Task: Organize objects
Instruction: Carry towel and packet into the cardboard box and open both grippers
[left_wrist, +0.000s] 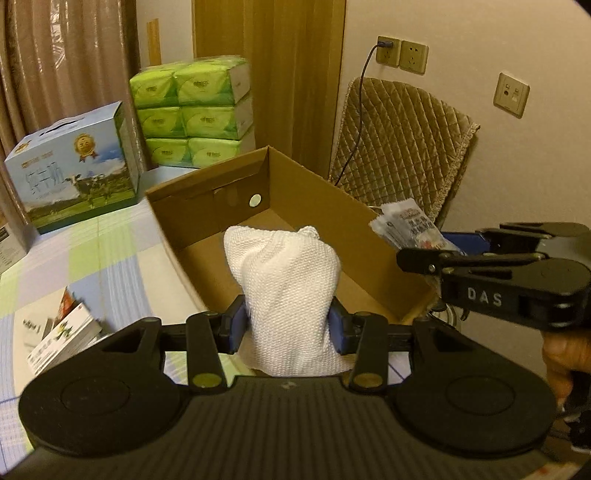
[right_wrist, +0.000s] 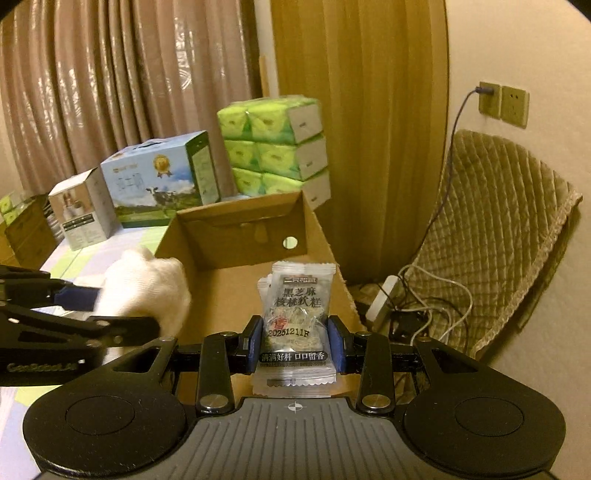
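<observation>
My left gripper (left_wrist: 287, 325) is shut on a white knitted cloth bundle (left_wrist: 284, 288) and holds it over the near end of an open cardboard box (left_wrist: 207, 181). My right gripper (right_wrist: 295, 343) is shut on clear snack packets with black Chinese print (right_wrist: 297, 314) and holds them above the box's right wall (right_wrist: 321, 225). In the left wrist view the right gripper (left_wrist: 436, 251) comes in from the right with the packets (left_wrist: 406, 221) over the box's right rim. In the right wrist view the left gripper (right_wrist: 92, 299) and the cloth (right_wrist: 147, 288) are at the left.
The box sits on a checked tablecloth (left_wrist: 92, 251). A blue milk carton (left_wrist: 74, 173) and stacked green tissue packs (left_wrist: 192, 110) stand behind it. Small boxes (left_wrist: 62, 328) lie at the front left. A quilted chair (left_wrist: 399, 147), a power strip and cables (right_wrist: 413, 306) are at the right.
</observation>
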